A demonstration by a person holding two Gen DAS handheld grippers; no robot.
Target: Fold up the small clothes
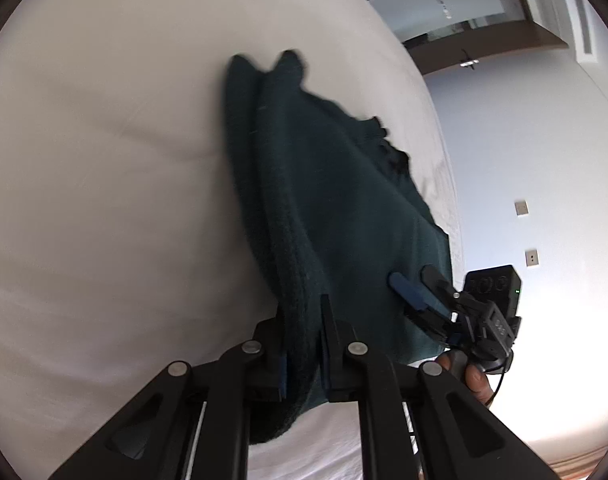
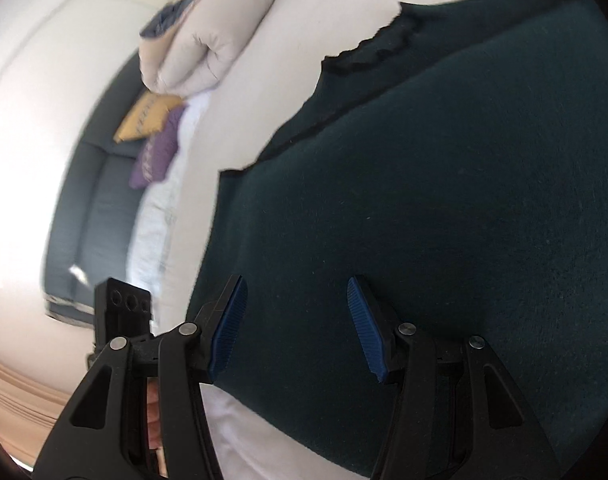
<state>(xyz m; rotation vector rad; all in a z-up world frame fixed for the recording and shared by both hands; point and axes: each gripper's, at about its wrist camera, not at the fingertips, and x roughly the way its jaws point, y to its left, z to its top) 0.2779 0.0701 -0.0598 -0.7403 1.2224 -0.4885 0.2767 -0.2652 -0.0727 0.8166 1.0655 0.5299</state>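
A: Where was the garment [image 1: 336, 200]?
B: On the bed [image 1: 103, 160], stretching lengthwise away from the left gripper [image 1: 304, 344], clamped on its near edge.
A: The right gripper [image 2: 297, 328]?
B: Wide apart, empty, over the cloth's middle.

A white bed sheet [image 1: 103, 160] lay beneath the tongs. Ahead-left of the right tongs sat a folded beige duvet [image 2: 199, 48], a yellow cushion [image 2: 145, 118], a purple cushion [image 2: 157, 152] and a grey sofa [image 2: 91, 208].
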